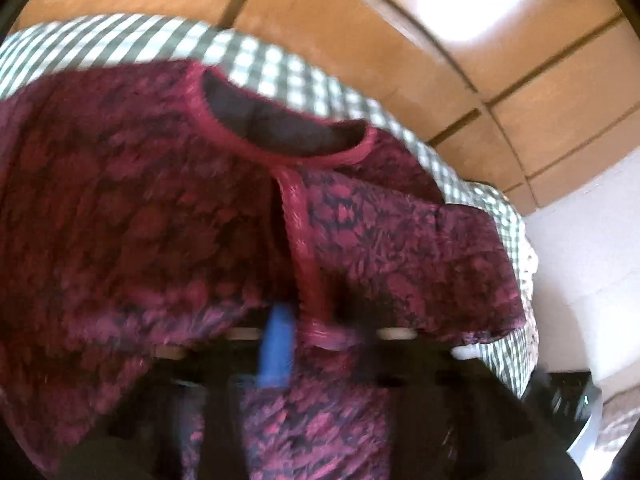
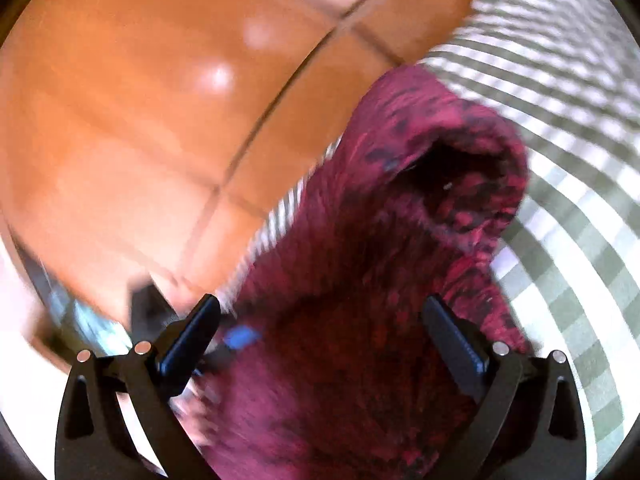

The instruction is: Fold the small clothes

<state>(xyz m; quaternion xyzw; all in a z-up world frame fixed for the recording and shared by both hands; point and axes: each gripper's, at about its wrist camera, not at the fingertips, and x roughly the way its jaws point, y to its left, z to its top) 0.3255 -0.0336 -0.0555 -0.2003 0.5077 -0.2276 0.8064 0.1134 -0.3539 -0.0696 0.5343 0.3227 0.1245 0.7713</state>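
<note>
A grey-and-white checked cloth (image 1: pixel 280 68) covers the bench, with a maroon patterned garment (image 1: pixel 140 200) lying directly on it. Orange-brown floor tiles (image 1: pixel 360 20) show beyond its edge.

Motion blur smears the left gripper (image 1: pixel 316 344), its jaws hidden under the maroon garment (image 1: pixel 160 208)

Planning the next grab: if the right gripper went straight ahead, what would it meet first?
Probably the maroon patterned knit garment, already lying between the open right gripper; depth is blurred.

Orange tiled floor (image 1: pixel 360 60) with dark grout, glare at 1 o'clock; gingham cloth (image 2: pixel 580 220); white wall (image 1: pixel 592 248) at 3 o'clock.
</note>
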